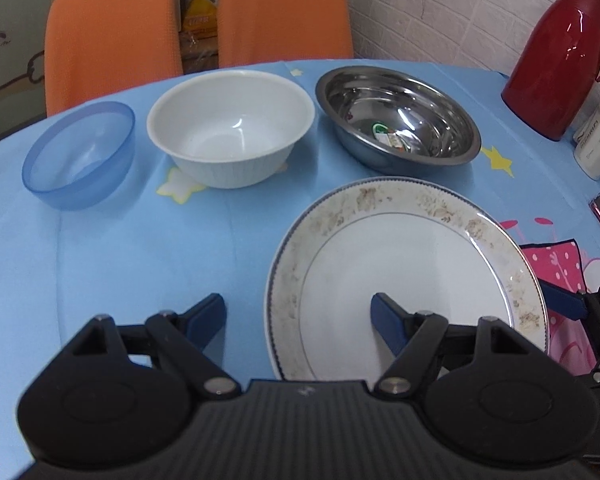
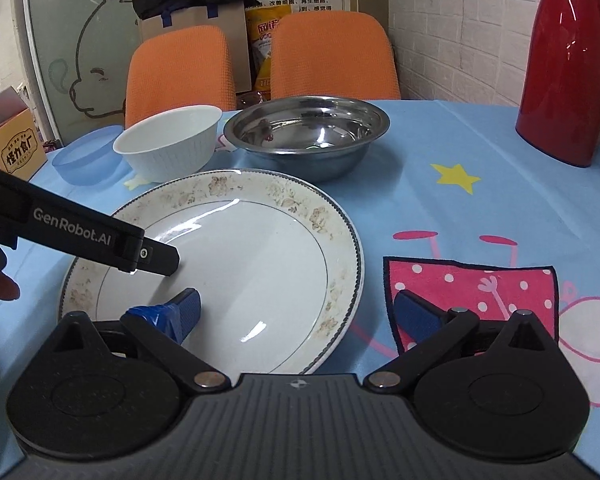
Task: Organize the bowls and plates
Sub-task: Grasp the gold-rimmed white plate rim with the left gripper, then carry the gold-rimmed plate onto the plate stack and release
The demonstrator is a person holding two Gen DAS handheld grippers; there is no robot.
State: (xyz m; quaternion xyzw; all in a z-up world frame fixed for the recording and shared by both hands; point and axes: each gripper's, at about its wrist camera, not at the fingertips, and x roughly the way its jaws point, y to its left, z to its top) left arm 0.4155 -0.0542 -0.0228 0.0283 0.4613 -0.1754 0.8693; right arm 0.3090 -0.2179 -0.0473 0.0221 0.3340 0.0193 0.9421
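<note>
A white plate point(image 1: 420, 248) with a worn floral rim lies on the blue tablecloth, nearest to me. Behind it stand in a row a clear blue bowl point(image 1: 80, 152), a white ribbed bowl point(image 1: 232, 120) and a steel bowl point(image 1: 400, 112). My left gripper point(image 1: 298, 316) is open and straddles the plate's left rim, one finger over the plate and one over the cloth. My right gripper point(image 2: 298, 306) is open wide across the plate's point(image 2: 260, 248) right rim. Neither pad presses on the plate. A finger of the left gripper point(image 2: 156, 258) hovers over the plate's left side.
A red thermos jug point(image 1: 560, 60) stands at the table's far right by the brick wall, with a small white box point(image 1: 596, 140) beside it. Two orange chairs point(image 1: 112, 32) stand behind the table. Cardboard boxes point(image 2: 12, 148) sit off the table's left.
</note>
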